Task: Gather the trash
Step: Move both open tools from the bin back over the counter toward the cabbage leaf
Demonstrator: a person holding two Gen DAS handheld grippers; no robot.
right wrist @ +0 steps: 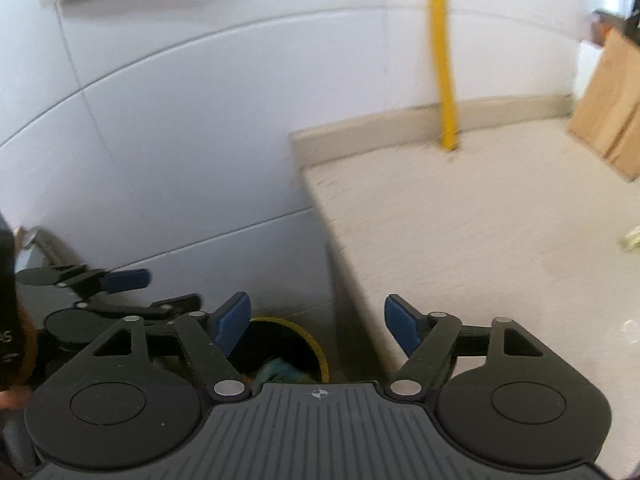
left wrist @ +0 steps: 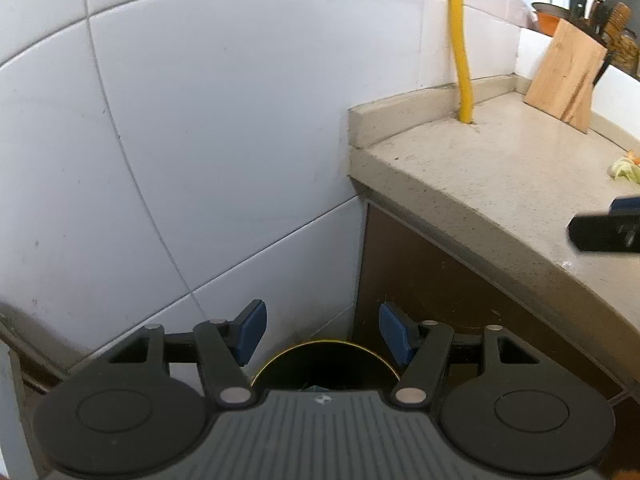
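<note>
A round bin with a yellow rim (left wrist: pixel 280 354) stands on the floor in the corner between the tiled wall and the counter. It is dark inside, with teal and green rubbish (right wrist: pixel 276 372) lying in it. My left gripper (left wrist: pixel 322 328) hangs above the bin, open, with nothing between its blue pads. My right gripper (right wrist: pixel 318 312) is open too and empty, above the bin (right wrist: pixel 320 354) and the counter's edge. In the right wrist view the left gripper (right wrist: pixel 172 289) shows at the lower left. Pale green and orange vegetable scraps (left wrist: pixel 624 170) lie on the counter at the far right.
The beige stone counter (left wrist: pixel 480 184) has a brown cabinet front beneath it. A yellow pipe (left wrist: pixel 460 40) rises from its back corner. A wooden knife block (left wrist: pixel 568 76) stands at the back right. White tiled wall (left wrist: pixel 200 120) fills the left.
</note>
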